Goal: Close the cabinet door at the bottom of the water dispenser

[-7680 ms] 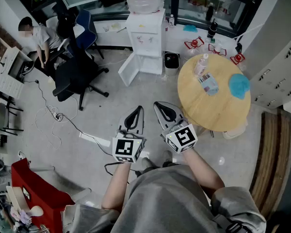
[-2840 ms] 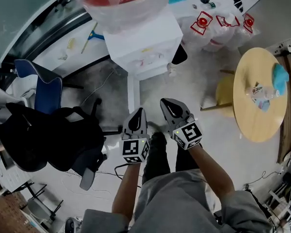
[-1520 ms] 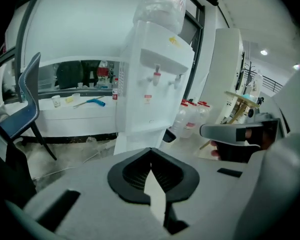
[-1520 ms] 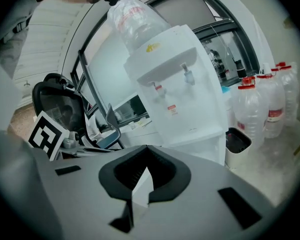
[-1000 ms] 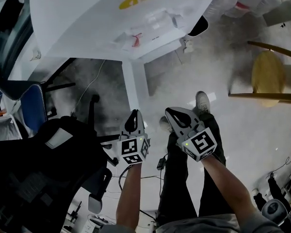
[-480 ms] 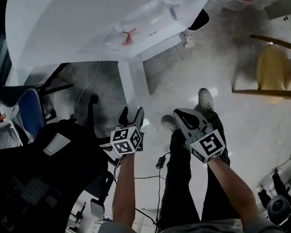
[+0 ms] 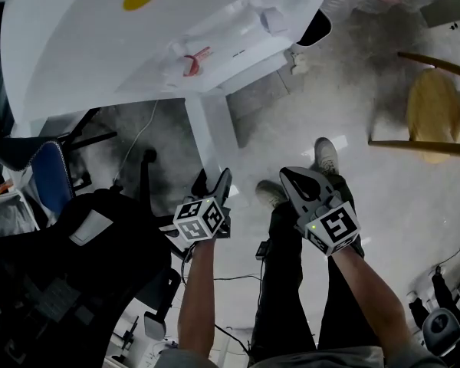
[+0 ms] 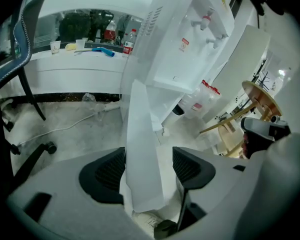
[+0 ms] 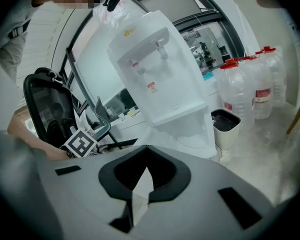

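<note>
Cabinet door (image 7: 211, 139) stands swung out from the base of the water dispenser (image 7: 176, 44), its white panel running edge-on toward 6 o'clock in the head view, straight at your left gripper (image 7: 213, 184). I judge you have brought that gripper down to the door's free edge so that you can steer it home. In the left gripper view the door's edge (image 8: 142, 154) rises between the two jaws, which are spreading wider at this moment. It sits nearer the pad (image 8: 106, 171) at 9 o'clock, with a clear gap to the pad at 3 o'clock. Neither pad looks pressed on it, though I cannot tell whether the 9 o'clock one brushes the panel.

Your right gripper (image 7: 295, 179) hangs at 3 o'clock of the left one, well apart from the door, its jaws pressed together on nothing. It seems parked out of the swing path. The dark office chair (image 7: 84, 236) crowds in at 9 o'clock, so watch your elbow on that side.
</note>
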Tool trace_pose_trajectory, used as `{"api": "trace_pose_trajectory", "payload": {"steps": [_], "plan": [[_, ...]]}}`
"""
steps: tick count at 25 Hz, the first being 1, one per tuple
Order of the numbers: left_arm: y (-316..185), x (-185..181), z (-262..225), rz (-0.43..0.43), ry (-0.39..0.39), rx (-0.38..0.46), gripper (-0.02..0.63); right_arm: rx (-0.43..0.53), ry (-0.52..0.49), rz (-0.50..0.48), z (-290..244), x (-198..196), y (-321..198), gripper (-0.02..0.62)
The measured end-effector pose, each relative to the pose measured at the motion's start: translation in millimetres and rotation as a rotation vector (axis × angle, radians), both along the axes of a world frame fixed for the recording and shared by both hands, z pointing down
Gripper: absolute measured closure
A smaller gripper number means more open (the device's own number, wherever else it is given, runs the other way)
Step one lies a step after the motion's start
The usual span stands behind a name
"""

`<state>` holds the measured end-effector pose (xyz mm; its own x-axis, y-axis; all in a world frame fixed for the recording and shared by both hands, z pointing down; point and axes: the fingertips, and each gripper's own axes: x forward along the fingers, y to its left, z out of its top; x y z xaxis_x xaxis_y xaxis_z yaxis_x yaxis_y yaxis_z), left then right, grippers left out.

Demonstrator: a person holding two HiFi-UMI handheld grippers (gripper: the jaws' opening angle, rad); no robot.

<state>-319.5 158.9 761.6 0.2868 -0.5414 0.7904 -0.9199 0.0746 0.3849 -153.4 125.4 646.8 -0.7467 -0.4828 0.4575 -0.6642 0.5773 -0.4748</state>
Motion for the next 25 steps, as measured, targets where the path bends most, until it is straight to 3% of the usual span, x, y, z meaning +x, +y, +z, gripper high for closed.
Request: {"api": "trace_pose_trajectory", "payload": {"steps": [21,25], "plan": [[-30,87,0,-0.043,0.126,-0.035,0.321,0.012,0.024,0.059,2,69,-28,0.586],[-42,103,-2,-0.097,0.170,-0.031,0.321,0.016,0.021,0.051,-1,81,-31,0.586]]}}
